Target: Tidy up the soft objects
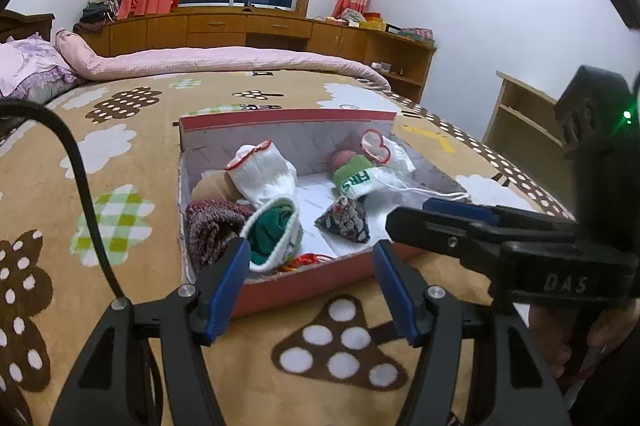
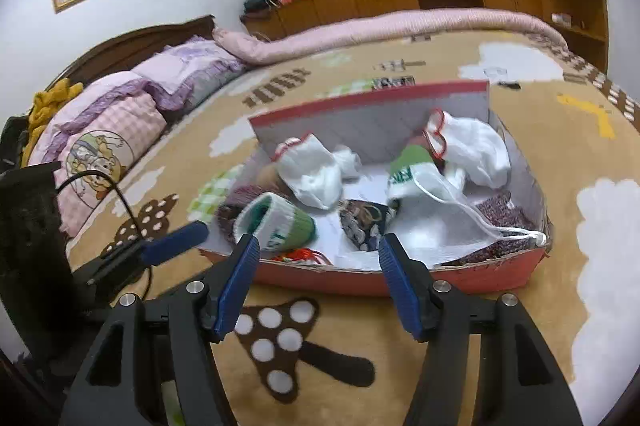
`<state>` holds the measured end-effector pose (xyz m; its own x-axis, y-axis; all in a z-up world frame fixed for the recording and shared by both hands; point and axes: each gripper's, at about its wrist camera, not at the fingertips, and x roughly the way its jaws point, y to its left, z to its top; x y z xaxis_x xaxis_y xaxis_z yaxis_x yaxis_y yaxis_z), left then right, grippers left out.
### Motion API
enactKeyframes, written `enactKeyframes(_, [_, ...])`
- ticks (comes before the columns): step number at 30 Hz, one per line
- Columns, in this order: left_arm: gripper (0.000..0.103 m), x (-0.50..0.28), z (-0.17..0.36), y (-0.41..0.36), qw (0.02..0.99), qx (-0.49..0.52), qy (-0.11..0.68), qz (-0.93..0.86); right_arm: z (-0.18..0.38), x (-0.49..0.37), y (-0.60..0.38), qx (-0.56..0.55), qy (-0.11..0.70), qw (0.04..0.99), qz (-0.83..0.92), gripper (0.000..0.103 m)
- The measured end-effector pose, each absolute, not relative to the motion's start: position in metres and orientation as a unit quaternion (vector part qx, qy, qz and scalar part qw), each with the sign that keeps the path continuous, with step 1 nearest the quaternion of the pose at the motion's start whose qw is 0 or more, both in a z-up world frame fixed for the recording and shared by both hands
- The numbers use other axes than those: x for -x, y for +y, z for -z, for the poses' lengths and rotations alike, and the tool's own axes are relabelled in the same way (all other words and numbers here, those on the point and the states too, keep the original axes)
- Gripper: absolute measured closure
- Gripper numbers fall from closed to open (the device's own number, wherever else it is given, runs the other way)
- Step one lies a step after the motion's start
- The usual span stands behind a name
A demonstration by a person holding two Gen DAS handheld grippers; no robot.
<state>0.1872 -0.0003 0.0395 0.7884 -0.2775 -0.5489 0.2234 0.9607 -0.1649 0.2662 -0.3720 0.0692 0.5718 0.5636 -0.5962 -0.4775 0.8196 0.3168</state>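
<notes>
Two wide-open, empty blue-padded grippers, left and right, hover before the red cardboard box, the green-and-white knitted sock roll lying just beyond, nearest the left gripper.

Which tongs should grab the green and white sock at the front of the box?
Probably the left tongs: open, with the green and white sock right beside their left tip. The right tongs are open too, centred farther right.
</notes>
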Motion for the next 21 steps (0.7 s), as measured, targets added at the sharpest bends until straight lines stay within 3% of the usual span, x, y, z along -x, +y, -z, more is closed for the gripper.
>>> enactKeyframes(21, [0.036,-0.143,-0.043,-0.025,0.960,0.009,0.257,0.113,-0.071,-0.204,-0.391,-0.063,0.254,0.932,-0.249,0.039])
